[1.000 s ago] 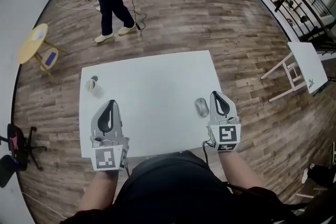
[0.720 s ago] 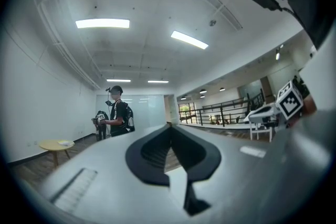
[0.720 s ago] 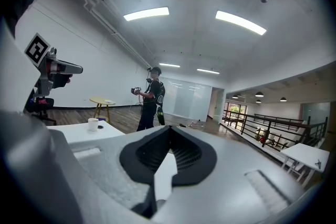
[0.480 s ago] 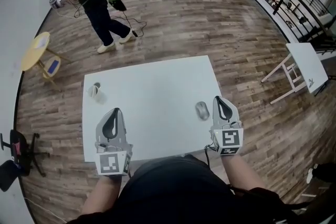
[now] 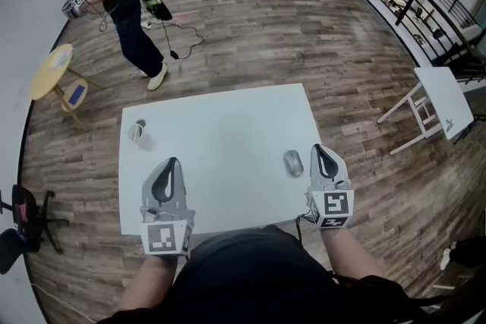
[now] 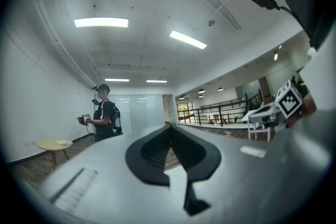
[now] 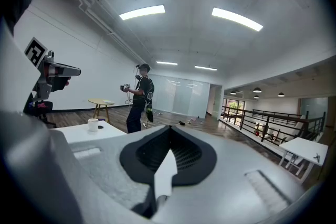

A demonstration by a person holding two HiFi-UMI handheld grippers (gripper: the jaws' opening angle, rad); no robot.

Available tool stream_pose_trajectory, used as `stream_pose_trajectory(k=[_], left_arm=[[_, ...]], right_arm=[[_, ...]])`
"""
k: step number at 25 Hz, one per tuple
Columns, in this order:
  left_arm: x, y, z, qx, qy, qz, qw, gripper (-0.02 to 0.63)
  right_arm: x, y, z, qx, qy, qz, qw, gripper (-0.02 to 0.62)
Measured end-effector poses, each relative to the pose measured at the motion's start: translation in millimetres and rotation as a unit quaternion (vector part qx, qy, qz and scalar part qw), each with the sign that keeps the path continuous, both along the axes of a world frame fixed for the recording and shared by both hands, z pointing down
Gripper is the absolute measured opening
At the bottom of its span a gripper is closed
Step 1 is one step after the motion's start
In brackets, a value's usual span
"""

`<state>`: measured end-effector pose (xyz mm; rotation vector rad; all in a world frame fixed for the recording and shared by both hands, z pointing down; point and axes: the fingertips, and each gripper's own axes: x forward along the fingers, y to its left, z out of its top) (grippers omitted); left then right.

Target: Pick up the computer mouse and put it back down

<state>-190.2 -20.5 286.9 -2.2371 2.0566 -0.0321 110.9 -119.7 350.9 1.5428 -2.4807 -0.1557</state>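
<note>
Wood floor (image 5: 304, 26) runs all round a white table (image 5: 220, 125). Since a second ago, the person (image 5: 121, 7) at the back has walked on toward the left wall, and now stands near the small yellow table (image 5: 50, 70). Both grippers sit almost where they were. The mouse (image 5: 293, 162) has not moved — it lies flat on the white table, near the right edge. The cup (image 5: 137, 131) stays near the table's far left corner.

The mouse is just beside the right gripper (image 5: 319, 149), on its left, next to the tip, and the two look apart. The right gripper's jaws are pressed together with nothing between them. The left gripper (image 5: 171, 163) is well apart from the mouse, over the left half of the table. Its jaws are closed too and hold nothing.

The left cube (image 5: 164, 237) and the right cube (image 5: 335, 204) each show a black-and-white square marker — a pattern, not words. The mouse is too small to show any brand.
</note>
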Motion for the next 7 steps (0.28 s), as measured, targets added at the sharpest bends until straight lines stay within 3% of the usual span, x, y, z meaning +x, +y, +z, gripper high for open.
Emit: stream_pose_trajectory(k=[7], left_arm=[[-23,2,-6,0.013,0.006,-0.036,0.9993,0.006]], right_arm=[[-5,-3,-3,0.006,-0.006,-0.007,1.000,0.002]])
